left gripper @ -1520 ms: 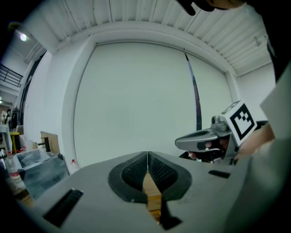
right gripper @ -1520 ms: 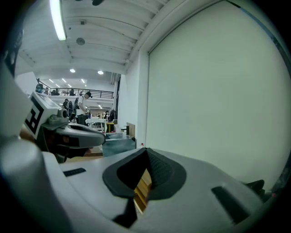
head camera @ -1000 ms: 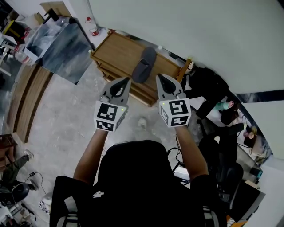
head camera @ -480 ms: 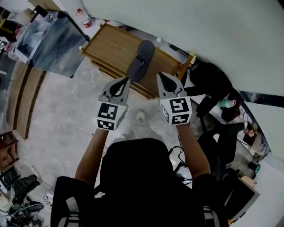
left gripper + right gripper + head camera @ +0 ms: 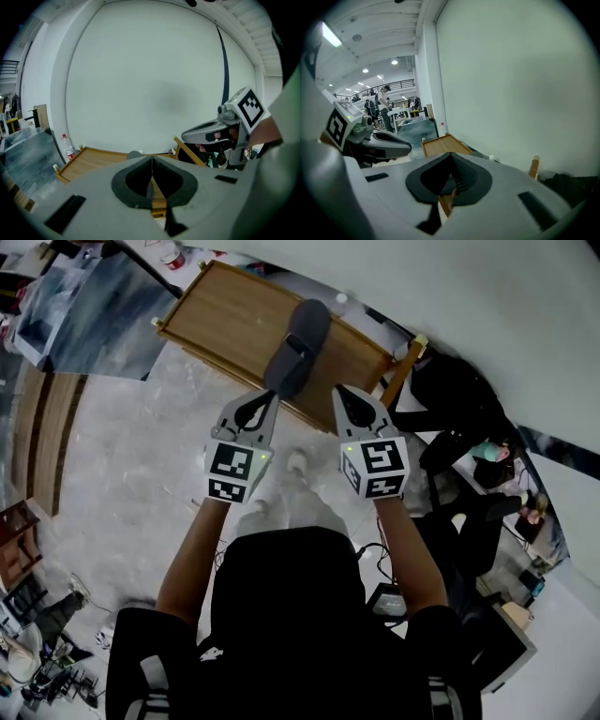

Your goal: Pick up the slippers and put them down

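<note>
A dark grey slipper (image 5: 295,348) lies on top of a low wooden rack (image 5: 225,315) against the white wall. My left gripper (image 5: 266,401) is shut and empty, its tip just below the slipper's near end. My right gripper (image 5: 339,395) hangs beside it, to the right of the slipper, also shut with nothing in it. In the left gripper view the closed jaws (image 5: 152,161) point at the rack (image 5: 91,161), and the slipper (image 5: 134,153) shows as a small grey hump. The right gripper view has its closed jaws (image 5: 451,157) over the rack (image 5: 440,146).
A wooden post (image 5: 405,367) stands at the rack's right end. A bottle (image 5: 172,257) and a grey panel (image 5: 89,306) lie to the rack's left. Dark bags and a person in black (image 5: 464,427) crowd the right. My own white shoe (image 5: 297,462) is on the floor.
Both grippers have come down and forward together, staying shut. The rack and slipper now sit closer to their tips, and the left tip reaches the slipper's near end.
</note>
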Demonstrator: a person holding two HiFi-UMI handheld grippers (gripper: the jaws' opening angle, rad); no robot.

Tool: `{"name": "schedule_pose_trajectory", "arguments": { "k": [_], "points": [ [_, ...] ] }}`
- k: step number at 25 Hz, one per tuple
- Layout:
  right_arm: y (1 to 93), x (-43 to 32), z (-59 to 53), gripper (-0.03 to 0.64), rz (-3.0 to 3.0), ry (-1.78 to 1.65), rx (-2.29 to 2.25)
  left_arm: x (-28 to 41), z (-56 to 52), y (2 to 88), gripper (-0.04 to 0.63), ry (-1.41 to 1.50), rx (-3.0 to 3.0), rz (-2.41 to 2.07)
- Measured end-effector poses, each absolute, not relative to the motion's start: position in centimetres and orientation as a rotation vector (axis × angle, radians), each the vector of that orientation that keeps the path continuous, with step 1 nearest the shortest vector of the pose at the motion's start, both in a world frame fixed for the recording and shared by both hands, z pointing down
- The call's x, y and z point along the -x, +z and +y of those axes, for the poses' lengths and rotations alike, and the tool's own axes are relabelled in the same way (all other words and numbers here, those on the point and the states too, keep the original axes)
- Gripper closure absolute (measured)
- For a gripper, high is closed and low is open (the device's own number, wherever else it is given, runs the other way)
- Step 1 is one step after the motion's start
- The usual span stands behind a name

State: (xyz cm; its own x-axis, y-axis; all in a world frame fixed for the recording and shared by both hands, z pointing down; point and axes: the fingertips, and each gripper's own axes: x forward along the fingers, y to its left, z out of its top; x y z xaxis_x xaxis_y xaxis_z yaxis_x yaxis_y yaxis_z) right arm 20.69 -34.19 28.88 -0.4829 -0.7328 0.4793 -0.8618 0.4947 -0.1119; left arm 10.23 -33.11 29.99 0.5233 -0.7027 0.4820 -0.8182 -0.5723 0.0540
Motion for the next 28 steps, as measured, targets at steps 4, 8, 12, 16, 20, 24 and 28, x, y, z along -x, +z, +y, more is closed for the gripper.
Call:
{"name": "schedule_pose_trajectory", "arguments": {
  "k": [4, 8, 12, 16, 20, 24, 28],
  "points": [
    [31.2, -21.0, -35.0, 0.618, -2.358, 0.535, -1.32, -10.2, -34.1, 32.9, 0.589, 0.645, -2.463, -1.268],
    [33.5, -21.1, -35.1, 0.618, -2.331, 0.588, -1.305, -10.4, -34.4, 35.6, 0.589, 0.682, -2.429, -1.246],
    [35.1, -21.2, -35.4, 0.618, -2.316, 0.639, -1.296, -10.9, -35.2, 38.2, 0.589, 0.72, -2.409, -1.21],
    [36.1, -21.6, -35.8, 0.618, -2.298, 0.655, -1.293, -11.7, -36.2, 40.1, 0.589, 0.736, -2.395, -1.154],
    [36.8, -22.1, -36.3, 0.618, -2.29, 0.663, -1.294, -12.0, -37.2, 41.6, 0.588, 0.766, -2.385, -1.138],
    [37.6, -22.3, -36.5, 0.618, -2.291, 0.686, -1.292, -12.2, -37.6, 43.3, 0.588, 0.8, -2.36, -1.111],
    [38.5, -22.3, -36.7, 0.618, -2.285, 0.702, -1.278, -12.2, -38.2, 44.9, 0.586, 0.848, -2.328, -1.107]
  ]
}}
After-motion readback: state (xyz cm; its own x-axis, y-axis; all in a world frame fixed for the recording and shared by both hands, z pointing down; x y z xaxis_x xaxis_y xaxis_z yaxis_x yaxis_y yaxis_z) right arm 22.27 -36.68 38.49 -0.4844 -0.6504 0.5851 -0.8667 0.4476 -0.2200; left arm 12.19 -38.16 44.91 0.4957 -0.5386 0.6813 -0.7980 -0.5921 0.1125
